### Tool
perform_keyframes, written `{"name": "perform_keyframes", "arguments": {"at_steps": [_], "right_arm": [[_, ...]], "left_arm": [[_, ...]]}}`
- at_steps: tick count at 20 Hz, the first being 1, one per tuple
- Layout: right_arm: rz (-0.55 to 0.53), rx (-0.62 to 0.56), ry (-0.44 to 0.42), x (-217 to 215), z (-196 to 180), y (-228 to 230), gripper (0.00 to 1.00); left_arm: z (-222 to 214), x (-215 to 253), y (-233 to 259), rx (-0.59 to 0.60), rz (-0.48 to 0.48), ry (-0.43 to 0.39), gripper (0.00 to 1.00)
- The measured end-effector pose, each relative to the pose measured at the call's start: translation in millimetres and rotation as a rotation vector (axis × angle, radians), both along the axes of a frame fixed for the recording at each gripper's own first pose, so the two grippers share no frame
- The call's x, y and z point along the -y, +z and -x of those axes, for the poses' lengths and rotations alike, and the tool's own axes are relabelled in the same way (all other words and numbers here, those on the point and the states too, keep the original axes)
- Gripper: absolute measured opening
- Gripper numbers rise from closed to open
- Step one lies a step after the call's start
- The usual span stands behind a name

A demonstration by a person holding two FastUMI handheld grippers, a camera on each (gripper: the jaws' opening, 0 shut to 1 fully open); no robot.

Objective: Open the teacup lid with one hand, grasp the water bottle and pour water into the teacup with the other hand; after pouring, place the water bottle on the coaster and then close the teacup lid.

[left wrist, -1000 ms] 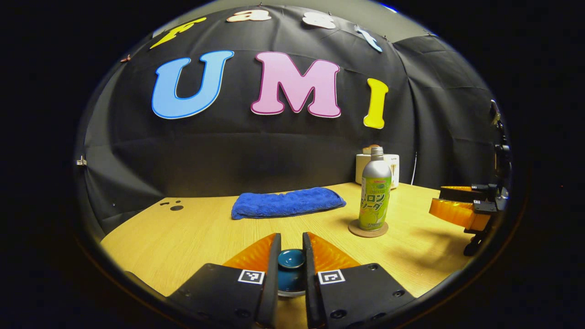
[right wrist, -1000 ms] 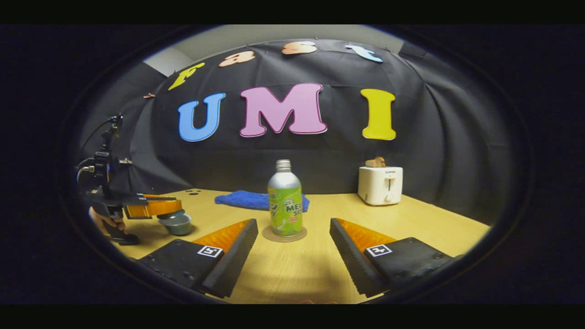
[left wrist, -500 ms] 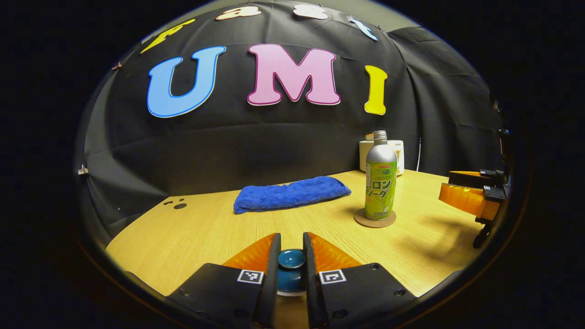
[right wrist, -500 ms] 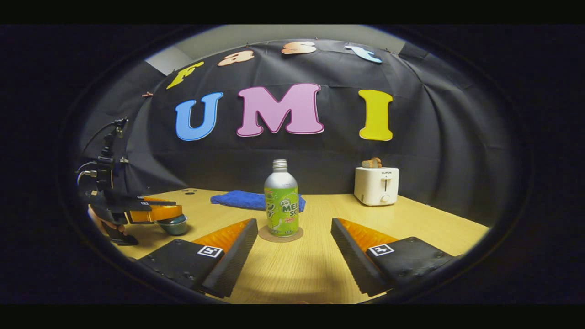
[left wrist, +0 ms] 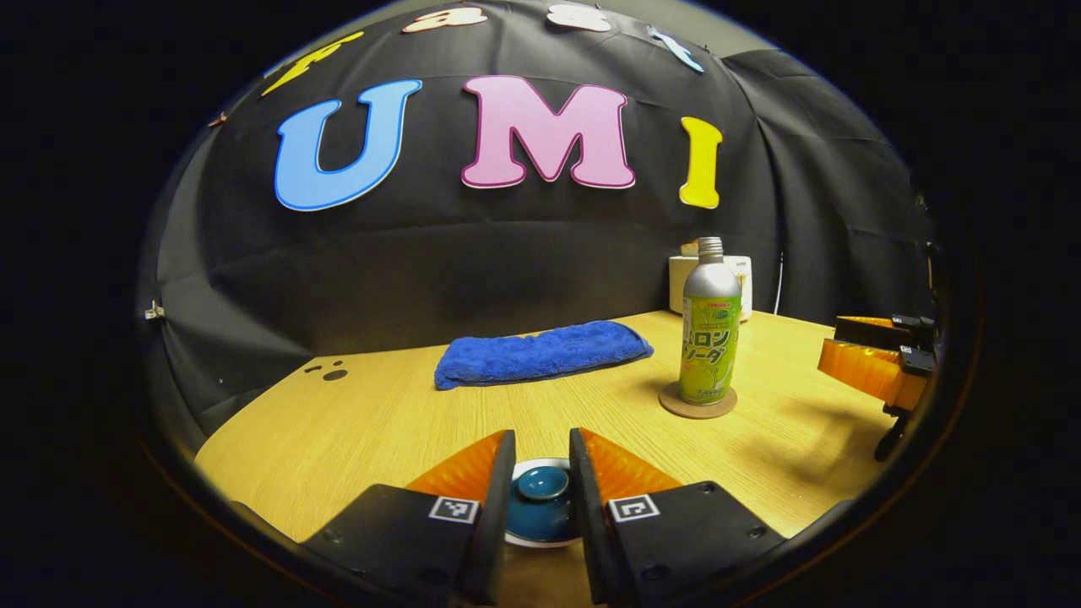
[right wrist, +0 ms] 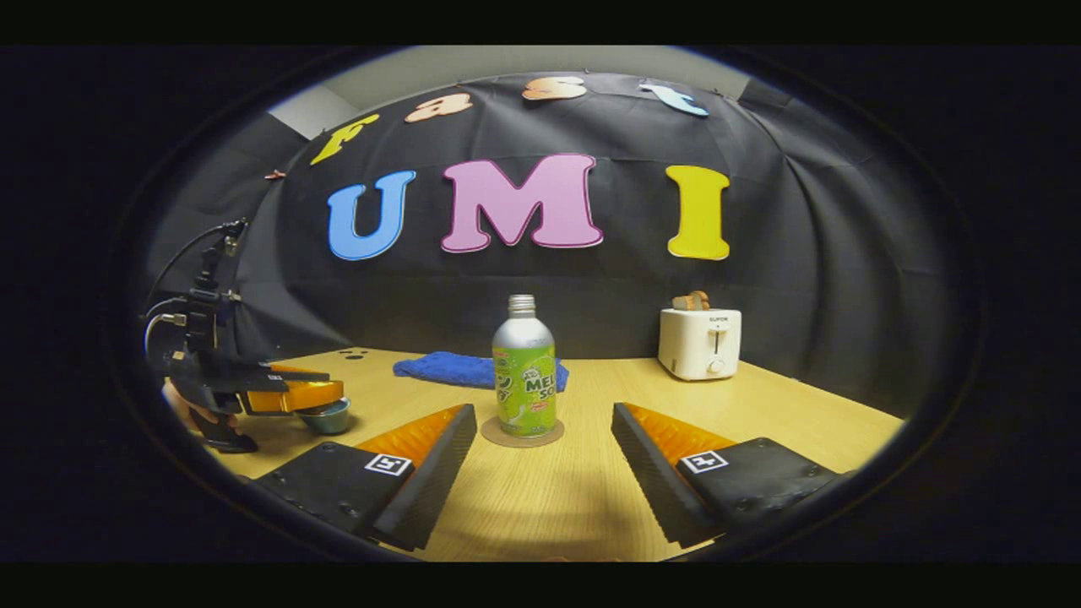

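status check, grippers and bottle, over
Left gripper straddles teacup lid, contact unclear. Right gripper open, short of water bottle upright on coaster. Path clear.

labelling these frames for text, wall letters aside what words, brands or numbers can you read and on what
water bottle: printed label, curved out of sight at both sides, so no whole word reads.
toaster: a small brand mark above the lever, too small to read.
square coded tags: black and white patterns, no words or numbers.
Nothing else carries text.

Probably a recording booth: black cloth walls enclose a wooden table holding a toaster.
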State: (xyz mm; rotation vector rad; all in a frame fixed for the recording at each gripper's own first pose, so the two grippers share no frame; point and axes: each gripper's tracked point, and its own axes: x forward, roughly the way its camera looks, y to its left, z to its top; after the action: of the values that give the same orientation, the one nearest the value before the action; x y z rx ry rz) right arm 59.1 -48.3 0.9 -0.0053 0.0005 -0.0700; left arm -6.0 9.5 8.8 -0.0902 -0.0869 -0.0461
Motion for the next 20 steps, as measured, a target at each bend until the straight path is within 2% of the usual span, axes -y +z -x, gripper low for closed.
{"name": "perform_keyframes", "arguments": {"at_steps": [2, 5, 9, 11, 14, 20], "right_arm": [[0.0, 0.0, 0.0, 1.8, 0.3, -1.0, 0.99], [0.002, 0.0, 0.001, 2.4, 0.1, -1.0, 0.99], [0.002, 0.0, -0.003, 0.4, 1.4, -0.9, 0.99], [0.002, -0.001, 0.018, -11.5, 5.5, -0.9, 0.99], [0.004, -0.003, 0.057, -29.9, 9.4, -1.4, 0.99], [0.005, 0.0, 0.041, -36.0, 9.4, -1.7, 1.0]], "left_arm": [[9.3, -4.0, 4.1, 0.036, 0.032, 0.017, 0.57], [28.6, -8.3, 8.8, 0.099, 0.055, 0.047, 0.98], [58.6, -8.4, 8.4, 0.155, 0.106, 0.093, 0.97], [69.4, -4.2, 7.9, 0.164, 0.099, 0.104, 0.97], [74.7, 1.1, 6.3, 0.152, 0.088, 0.106, 0.97], [74.4, -9.4, 2.5, 0.141, 0.1, 0.165, 0.97]]}}
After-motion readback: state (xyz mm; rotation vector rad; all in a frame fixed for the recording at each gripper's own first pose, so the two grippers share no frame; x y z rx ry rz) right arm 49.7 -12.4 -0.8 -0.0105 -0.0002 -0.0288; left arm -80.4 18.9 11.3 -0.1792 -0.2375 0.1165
